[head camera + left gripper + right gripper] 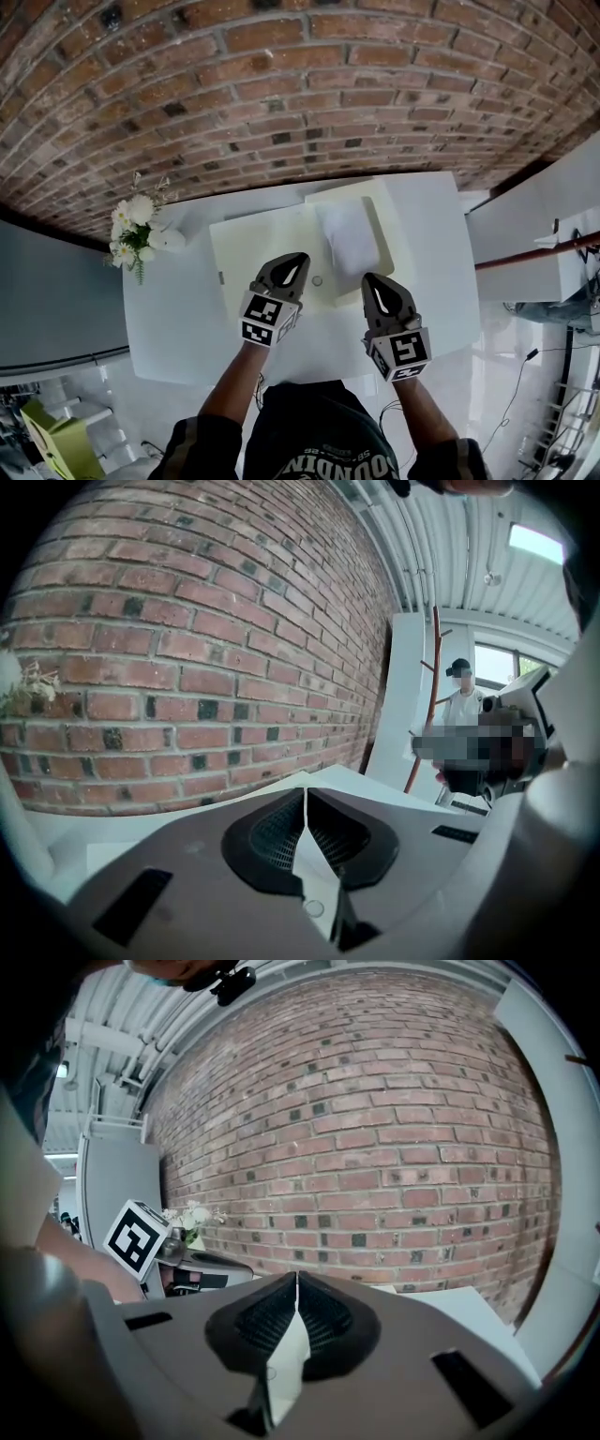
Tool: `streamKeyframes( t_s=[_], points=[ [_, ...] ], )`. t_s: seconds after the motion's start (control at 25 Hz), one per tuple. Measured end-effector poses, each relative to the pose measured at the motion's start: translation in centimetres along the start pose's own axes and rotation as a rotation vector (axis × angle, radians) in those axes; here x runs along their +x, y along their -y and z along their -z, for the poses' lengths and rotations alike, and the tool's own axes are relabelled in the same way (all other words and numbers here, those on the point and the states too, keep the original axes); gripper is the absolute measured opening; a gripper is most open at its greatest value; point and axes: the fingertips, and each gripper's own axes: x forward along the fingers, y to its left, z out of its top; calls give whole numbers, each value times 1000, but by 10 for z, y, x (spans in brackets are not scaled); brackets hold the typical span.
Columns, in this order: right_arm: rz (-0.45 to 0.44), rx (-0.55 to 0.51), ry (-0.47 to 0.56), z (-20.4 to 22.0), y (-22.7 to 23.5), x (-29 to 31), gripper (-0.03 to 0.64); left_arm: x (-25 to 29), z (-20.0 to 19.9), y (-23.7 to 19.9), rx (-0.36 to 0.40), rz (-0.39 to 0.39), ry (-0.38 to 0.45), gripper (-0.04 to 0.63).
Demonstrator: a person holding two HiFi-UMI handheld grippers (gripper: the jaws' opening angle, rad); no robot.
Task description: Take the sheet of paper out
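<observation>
A cream folder [262, 255] lies flat on the white table [169, 319], with a small round snap [317, 280] near its front edge. A white sheet of paper [349, 236] rests on the folder's right part, under a raised cream flap [382, 208]. My left gripper [292, 262] hovers over the folder's front, left of the sheet, and is shut with nothing in it [305, 794]. My right gripper [373, 281] is beside it, just in front of the sheet, also shut and empty [296, 1279].
A vase of white flowers [139, 232] stands at the table's left edge. A brick wall [281, 84] runs behind the table. A white cabinet [544, 225] is at the right. A person [459, 700] stands far off in the left gripper view.
</observation>
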Motion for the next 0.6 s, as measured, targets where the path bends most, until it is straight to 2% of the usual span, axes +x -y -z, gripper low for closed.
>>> streamKeyframes(
  t_s=[0.24,0.4,0.6],
  points=[
    [6,-4,-3,3,10,7,69,21,11,-1,-18,7,-25,14],
    [14,1,-13,7,14,9,69,38,25,1,-70,17,-75,24],
    [20,15,-28,15,15,11,69,54,39,-4,-112,-36,-111,56]
  ],
)
